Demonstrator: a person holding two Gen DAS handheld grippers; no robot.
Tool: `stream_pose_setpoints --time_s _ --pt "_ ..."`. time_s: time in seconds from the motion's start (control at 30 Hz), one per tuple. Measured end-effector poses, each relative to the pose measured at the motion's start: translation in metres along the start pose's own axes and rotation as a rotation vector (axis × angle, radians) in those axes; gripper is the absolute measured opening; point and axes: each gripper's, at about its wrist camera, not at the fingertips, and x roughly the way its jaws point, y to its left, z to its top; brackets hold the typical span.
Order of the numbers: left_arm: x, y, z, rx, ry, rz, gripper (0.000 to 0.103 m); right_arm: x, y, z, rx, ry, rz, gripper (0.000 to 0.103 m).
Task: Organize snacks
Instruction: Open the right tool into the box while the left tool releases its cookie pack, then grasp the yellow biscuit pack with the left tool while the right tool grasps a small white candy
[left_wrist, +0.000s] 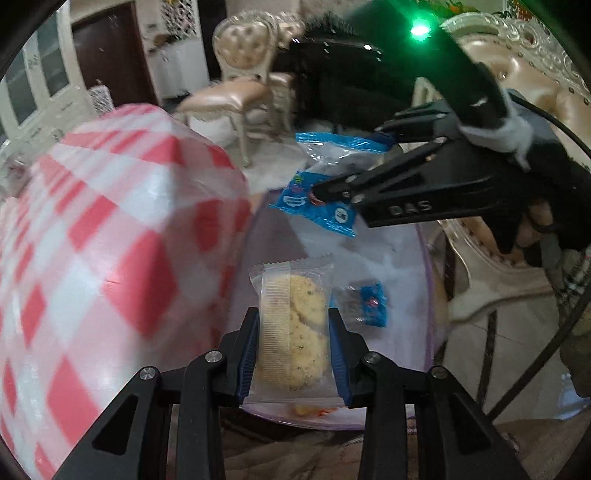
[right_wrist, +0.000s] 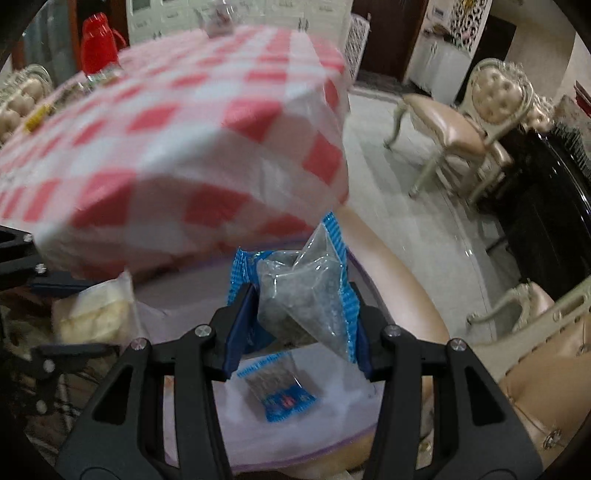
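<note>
A table under a red-and-white checked cloth (right_wrist: 177, 122) fills the space to my left, with pale floor tiles (right_wrist: 413, 155) and cream upholstered chairs (left_wrist: 243, 85) beyond it; a red flask (right_wrist: 98, 44) stands at the table's far side. Directly below both my tools sits a translucent container with a purplish rim (left_wrist: 424, 258).

My left gripper (left_wrist: 293, 350) is clamped on a clear-wrapped biscuit packet (left_wrist: 295, 325), blue pads pressing its two long sides, the packet standing up straight ahead of the jaws over the container. Just past it to the right, a small blue-and-clear snack packet (left_wrist: 367, 301) lies on the container's floor.

My right gripper (right_wrist: 299, 321) grips a blue-edged clear snack bag (right_wrist: 314, 291), which sticks up crumpled between the pads; the bag is held above the container, and the small packet lies beneath it.

Seen from my left tool, the right one reaches in from the right, its black body (left_wrist: 410, 208) marked "DAS" in raised letters. The print on the blue wrappers is too blurred to read.
</note>
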Motion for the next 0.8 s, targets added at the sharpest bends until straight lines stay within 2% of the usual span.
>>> stream_pose_setpoints --time_s 0.07,0.13,0.2,0.23,0.43,0.53,0.57,0.63,0.73,0.8 --pt "0.009 -0.003 0.000 0.000 0.032 -0.036 0.038 0.014 0.000 -0.004 -0.006 0.054 -0.007 0.054" --pt "0.014 -0.003 0.000 -0.011 0.041 -0.038 0.045 0.021 -0.004 -0.006 0.014 0.081 -0.013 0.057" --pt "0.013 0.002 0.003 -0.029 0.025 -0.020 0.062 0.020 -0.009 -0.005 0.039 0.081 -0.023 0.064" --pt "0.010 0.004 0.002 -0.040 0.013 -0.019 0.064 0.018 -0.011 -0.004 0.051 0.073 -0.026 0.066" --pt "-0.020 0.037 -0.006 -0.123 -0.081 0.021 0.066 -0.001 0.006 0.013 0.045 -0.023 0.010 0.066" --pt "-0.040 0.056 -0.015 -0.168 -0.140 0.026 0.067 -0.010 0.027 0.031 0.075 -0.110 0.073 0.066" --pt "-0.047 0.063 -0.018 -0.188 -0.155 0.031 0.071 -0.012 0.035 0.038 0.086 -0.136 0.106 0.066" --pt "-0.066 0.083 -0.029 -0.245 -0.200 0.087 0.073 -0.016 0.055 0.054 0.093 -0.172 0.168 0.067" --pt "-0.097 0.112 -0.048 -0.344 -0.268 0.103 0.073 -0.024 0.092 0.080 0.072 -0.241 0.258 0.070" --pt "-0.121 0.138 -0.068 -0.425 -0.314 0.161 0.082 -0.028 0.120 0.099 0.058 -0.270 0.323 0.076"
